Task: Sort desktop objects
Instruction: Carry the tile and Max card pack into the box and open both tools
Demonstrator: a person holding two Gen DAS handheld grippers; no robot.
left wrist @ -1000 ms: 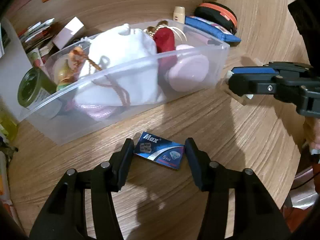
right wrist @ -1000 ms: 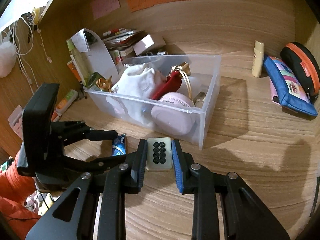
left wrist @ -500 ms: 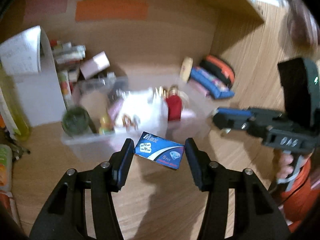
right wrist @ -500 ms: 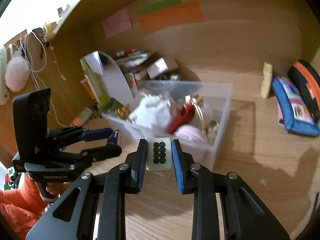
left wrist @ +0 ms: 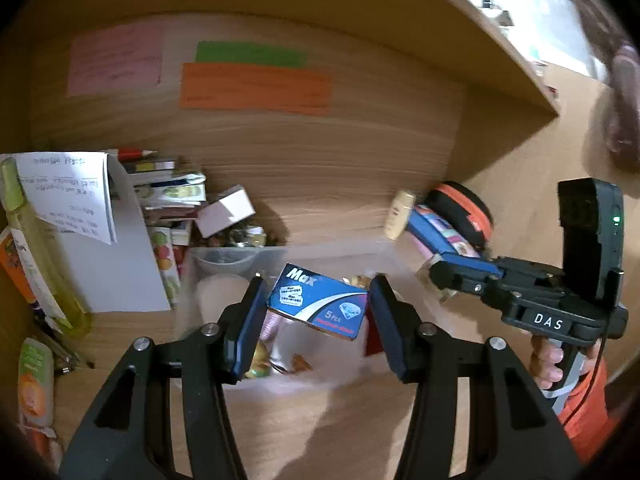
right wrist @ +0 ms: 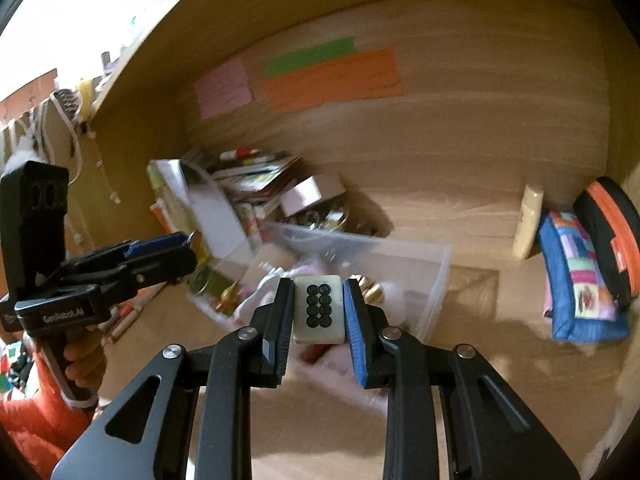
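Much of the clear plastic bin (right wrist: pixel 434 276) is motion-blurred and covered by the jaws, so its contents are hard to make out. Left gripper (left wrist: pixel 318 312) holds a blue Max box (left wrist: pixel 318 306) in its jaws above the bin; right gripper (right wrist: pixel 318 308) clamps a pale tile with black rings (right wrist: pixel 319 306) narrowly. Wooden bench (right wrist: pixel 480 360) sits in a wood alcove with coloured notes (left wrist: pixel 254 84) on the back wall.

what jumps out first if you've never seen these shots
Each gripper holds something in the air over the clear bin: the left gripper clamps a blue Max box, the right gripper a pale tile with eight black rings. Behind, pink, green and orange notes are stuck to the wooden back wall.
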